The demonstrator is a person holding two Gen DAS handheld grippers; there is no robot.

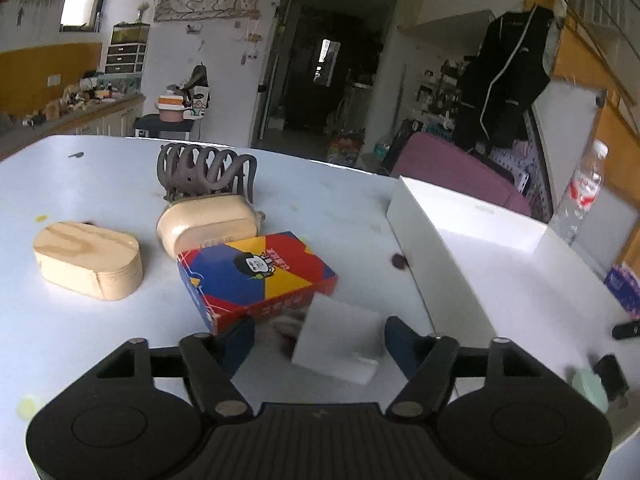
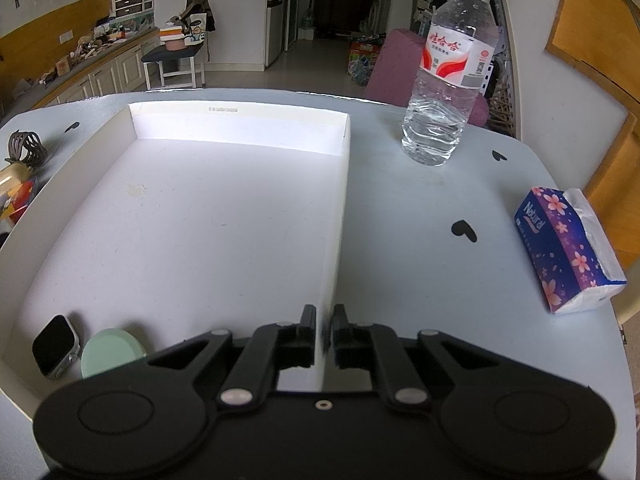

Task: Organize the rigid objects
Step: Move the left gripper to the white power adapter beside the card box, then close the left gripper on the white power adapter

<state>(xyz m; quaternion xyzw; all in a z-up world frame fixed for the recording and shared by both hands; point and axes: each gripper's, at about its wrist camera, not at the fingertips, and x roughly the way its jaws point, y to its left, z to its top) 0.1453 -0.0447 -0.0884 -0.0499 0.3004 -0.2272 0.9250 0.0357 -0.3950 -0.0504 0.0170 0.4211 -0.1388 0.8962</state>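
Observation:
My left gripper (image 1: 320,340) is open, with a small white box (image 1: 338,346) between its fingers on the table. Just beyond lie a colourful card box (image 1: 256,276), a beige case (image 1: 206,226), a grey hair claw (image 1: 204,174) and a wooden oval box (image 1: 88,260). My right gripper (image 2: 323,330) is shut on the right wall of the white tray (image 2: 338,216). The tray holds a smartwatch (image 2: 54,346) and a mint round lid (image 2: 110,352) in its near left corner.
A water bottle (image 2: 448,68) stands behind the tray on the right. A tissue pack (image 2: 568,248) lies near the table's right edge. The tray (image 1: 432,240) is to the right of the left gripper. Black heart marks dot the table.

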